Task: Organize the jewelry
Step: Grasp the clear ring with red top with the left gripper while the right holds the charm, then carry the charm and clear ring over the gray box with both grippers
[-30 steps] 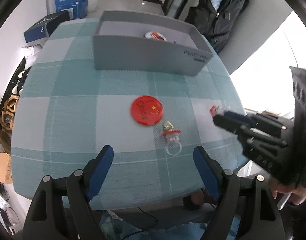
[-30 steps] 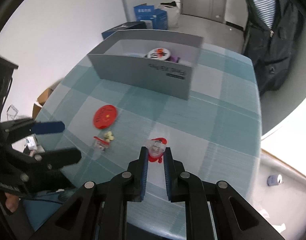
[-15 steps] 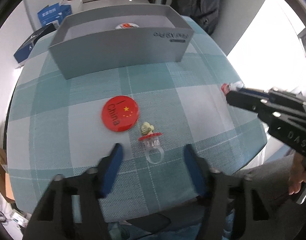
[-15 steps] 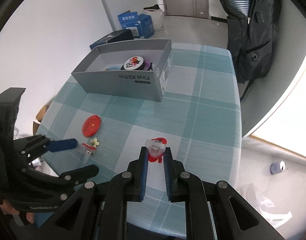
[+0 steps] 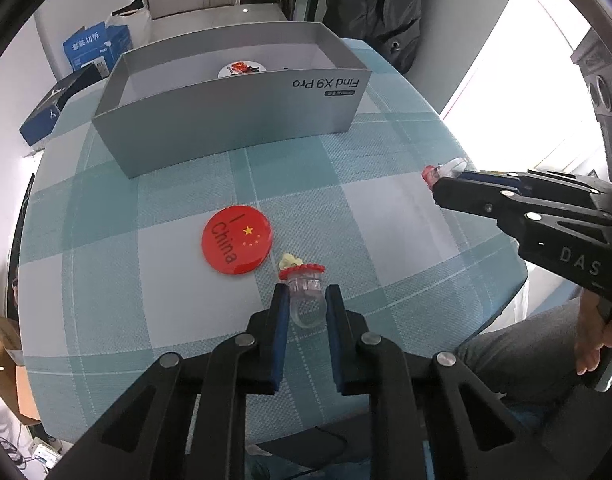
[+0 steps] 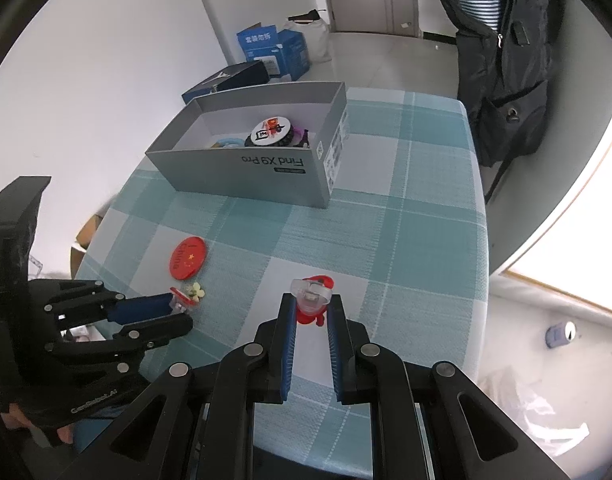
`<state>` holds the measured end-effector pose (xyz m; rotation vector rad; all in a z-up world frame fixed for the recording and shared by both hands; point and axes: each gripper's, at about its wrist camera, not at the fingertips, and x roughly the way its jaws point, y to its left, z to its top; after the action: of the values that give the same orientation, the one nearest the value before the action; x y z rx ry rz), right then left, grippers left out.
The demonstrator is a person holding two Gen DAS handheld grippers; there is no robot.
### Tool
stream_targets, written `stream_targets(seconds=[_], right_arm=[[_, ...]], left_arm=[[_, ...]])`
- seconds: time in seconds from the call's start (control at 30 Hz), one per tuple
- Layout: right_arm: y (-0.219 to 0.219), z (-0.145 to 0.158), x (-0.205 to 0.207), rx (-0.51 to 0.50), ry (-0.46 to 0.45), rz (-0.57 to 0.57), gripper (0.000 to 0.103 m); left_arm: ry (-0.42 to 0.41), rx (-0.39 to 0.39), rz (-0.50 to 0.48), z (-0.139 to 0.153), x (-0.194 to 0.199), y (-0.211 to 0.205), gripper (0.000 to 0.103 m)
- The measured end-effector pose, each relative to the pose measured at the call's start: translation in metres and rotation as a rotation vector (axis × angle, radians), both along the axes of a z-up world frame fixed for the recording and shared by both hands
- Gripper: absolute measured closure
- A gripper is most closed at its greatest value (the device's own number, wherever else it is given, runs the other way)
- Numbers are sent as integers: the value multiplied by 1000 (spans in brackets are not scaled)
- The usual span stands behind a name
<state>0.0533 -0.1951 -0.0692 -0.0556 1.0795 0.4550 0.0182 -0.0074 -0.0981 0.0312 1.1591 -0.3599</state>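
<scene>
The job looks part done. The gray box [image 6: 242, 176] already has a round white badge [image 6: 272, 131], a blue ring & some dark bits in it. 3 things are not in yet. The left gripper [image 5: 305, 300] has just been closing & now pinches the clear toy ring [image 5: 304, 298] w/ a red top, low by the tablecloth [image 5: 385, 240]. The right gripper [image 6: 310, 307] is pinching a 2nd clear ring [image 6: 310, 294] w/ a red charm. The red badge [image 5: 237, 240] lies flat on the cloth, just beside the left ring.

left wrist: steep down, close | right wrist: same | shared: grey box [image 5: 234, 120] [image 6: 246, 168]
</scene>
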Motion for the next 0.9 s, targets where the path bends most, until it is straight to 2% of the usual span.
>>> stream_targets(seconds=[0.33, 0.43, 0.63, 0.83, 0.9], right_arm=[[-2, -2, 2, 5, 10, -22, 89], [-4, 2, 2, 30, 9, -29, 89], [-4, 19, 1, 95, -28, -39, 89], [5, 37, 10, 166, -45, -39, 89], [9, 45, 18, 209, -36, -45, 89]], left_arm=[[-41, -55, 46, 17, -3, 11, 90], [-93, -50, 90, 29, -6, 19, 90], [-187, -99, 146, 60, -2, 37, 90], [-169, -144, 233, 64, 10, 57, 90], [-169, -118, 264, 63, 17, 60, 90]])
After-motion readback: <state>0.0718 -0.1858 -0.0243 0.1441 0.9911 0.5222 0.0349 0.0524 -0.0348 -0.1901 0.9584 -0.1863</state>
